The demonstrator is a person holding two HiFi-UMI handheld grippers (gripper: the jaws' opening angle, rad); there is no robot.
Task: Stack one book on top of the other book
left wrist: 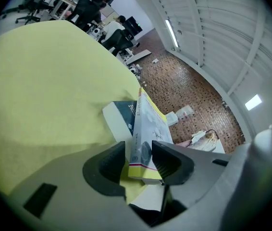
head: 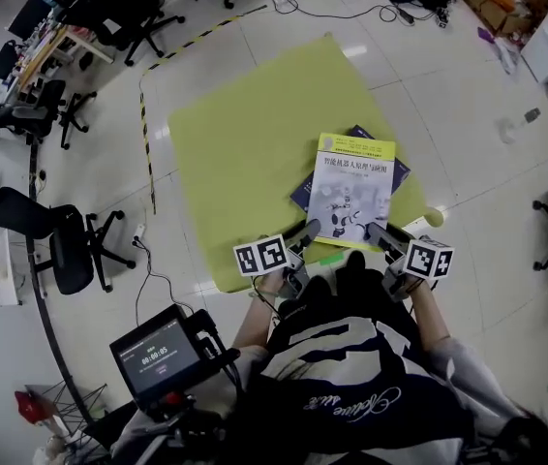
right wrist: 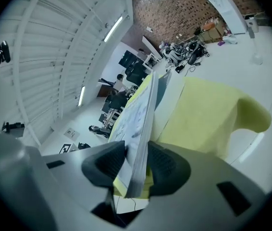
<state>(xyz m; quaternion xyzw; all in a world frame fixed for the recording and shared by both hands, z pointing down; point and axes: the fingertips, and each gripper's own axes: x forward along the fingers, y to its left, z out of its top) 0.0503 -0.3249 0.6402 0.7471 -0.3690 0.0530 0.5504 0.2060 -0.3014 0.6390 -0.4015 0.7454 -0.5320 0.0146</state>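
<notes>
head view looks steeply down; gripper views sit close, sharing the yellow book [head: 353, 187].

A black and white shirt [head: 351, 376] with curly writing is worn. White cubes [head: 260, 255] with black squares are fixed on the grey left tool [head: 310, 228] and right tool [head: 372, 229].
</notes>
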